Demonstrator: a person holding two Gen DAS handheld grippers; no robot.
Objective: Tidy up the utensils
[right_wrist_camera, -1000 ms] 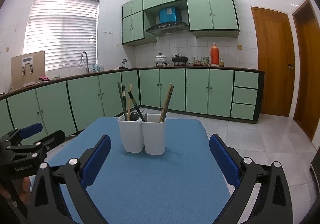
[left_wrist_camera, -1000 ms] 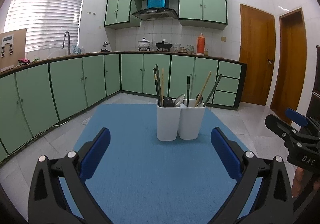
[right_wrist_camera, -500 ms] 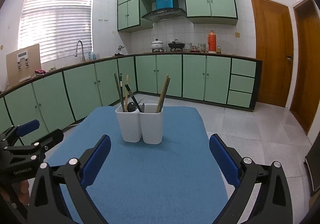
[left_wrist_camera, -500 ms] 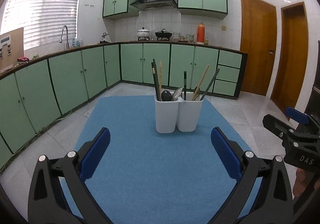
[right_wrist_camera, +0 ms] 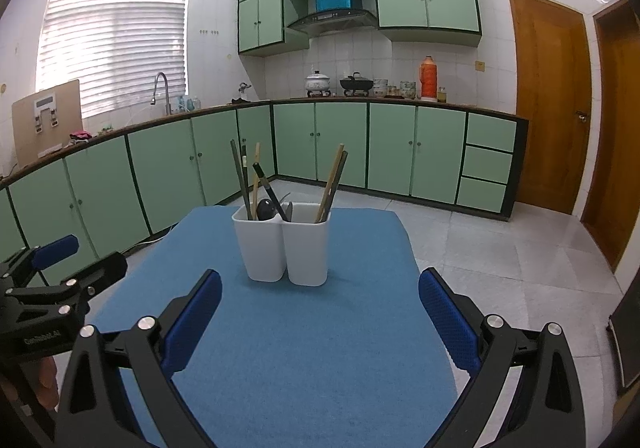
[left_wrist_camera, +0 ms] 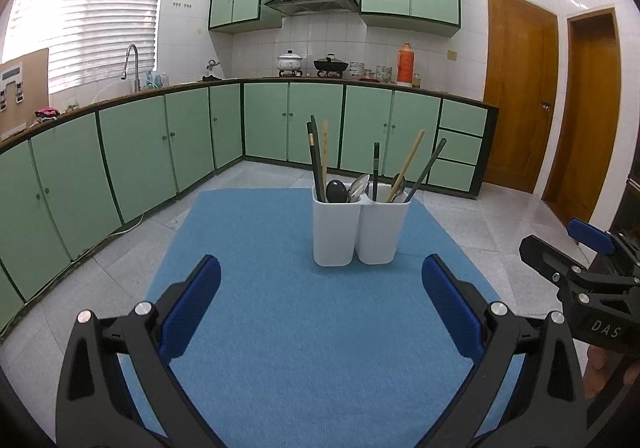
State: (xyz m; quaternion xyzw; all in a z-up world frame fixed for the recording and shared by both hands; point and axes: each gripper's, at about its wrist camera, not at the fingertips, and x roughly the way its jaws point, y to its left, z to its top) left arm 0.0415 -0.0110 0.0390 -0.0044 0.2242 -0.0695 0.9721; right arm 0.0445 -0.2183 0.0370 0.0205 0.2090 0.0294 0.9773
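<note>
A white two-compartment utensil holder [left_wrist_camera: 358,230] [right_wrist_camera: 286,246] stands upright on a blue mat [left_wrist_camera: 304,328] [right_wrist_camera: 304,336]. Chopsticks [left_wrist_camera: 318,159] [right_wrist_camera: 242,177] and spoons [left_wrist_camera: 337,191] poke out of both compartments. My left gripper [left_wrist_camera: 320,300] is open, well short of the holder, nothing between its blue pads [left_wrist_camera: 192,308]. My right gripper [right_wrist_camera: 320,304] is open too and empty, also short of the holder. Each gripper shows at the edge of the other's view: the right gripper [left_wrist_camera: 580,260] and the left gripper [right_wrist_camera: 52,268].
Green kitchen cabinets [left_wrist_camera: 160,143] run along the left and back walls, with a sink tap [left_wrist_camera: 130,63], pots [left_wrist_camera: 290,61] and an orange thermos [left_wrist_camera: 405,63] on the counter. Wooden doors [left_wrist_camera: 520,95] stand at the right. Tiled floor [right_wrist_camera: 500,248] surrounds the mat.
Both views have shifted a little: the holder sits slightly higher and farther in the left view, slightly lower in the right view. Both grippers stay open and empty.
</note>
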